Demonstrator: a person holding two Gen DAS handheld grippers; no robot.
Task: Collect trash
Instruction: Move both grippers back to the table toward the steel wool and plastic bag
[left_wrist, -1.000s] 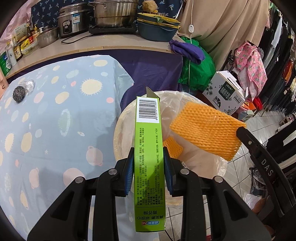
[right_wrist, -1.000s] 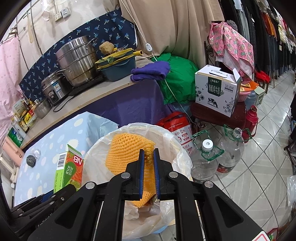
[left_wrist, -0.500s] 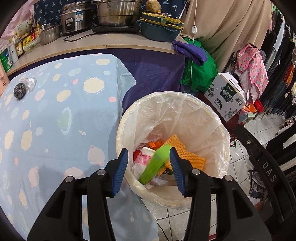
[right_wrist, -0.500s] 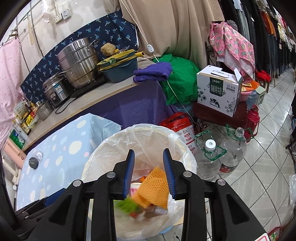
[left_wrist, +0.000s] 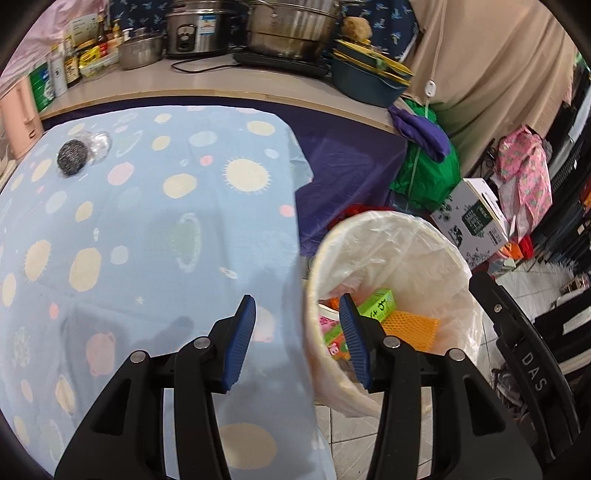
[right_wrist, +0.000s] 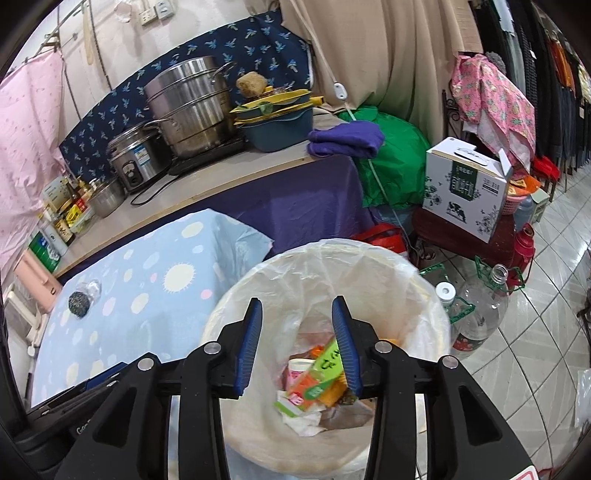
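Observation:
A bin lined with a clear bag (left_wrist: 436, 251) (right_wrist: 369, 266) stands beside the table. Inside lie the green carton (left_wrist: 378, 302) (right_wrist: 325, 363), the orange foam net (left_wrist: 413, 328) and other wrappers. My left gripper (left_wrist: 297, 339) is open and empty, over the table edge by the bin's left rim. My right gripper (right_wrist: 297, 343) is open and empty above the bin's mouth. A steel scourer (left_wrist: 71, 157) (right_wrist: 78, 303) and a crumpled clear wrapper (left_wrist: 99, 142) lie at the table's far left.
The table has a blue spotted cloth (left_wrist: 147, 221). Behind it a counter (right_wrist: 221, 177) carries pots, a rice cooker and bottles. Right of the bin are a milk carton box (right_wrist: 465, 188), plastic bottles (right_wrist: 476, 314) and a tiled floor.
Both grippers let go of the carton and the foam net, which dropped into the bin. The left gripper has since swung left toward the table; both jaws opened wider.

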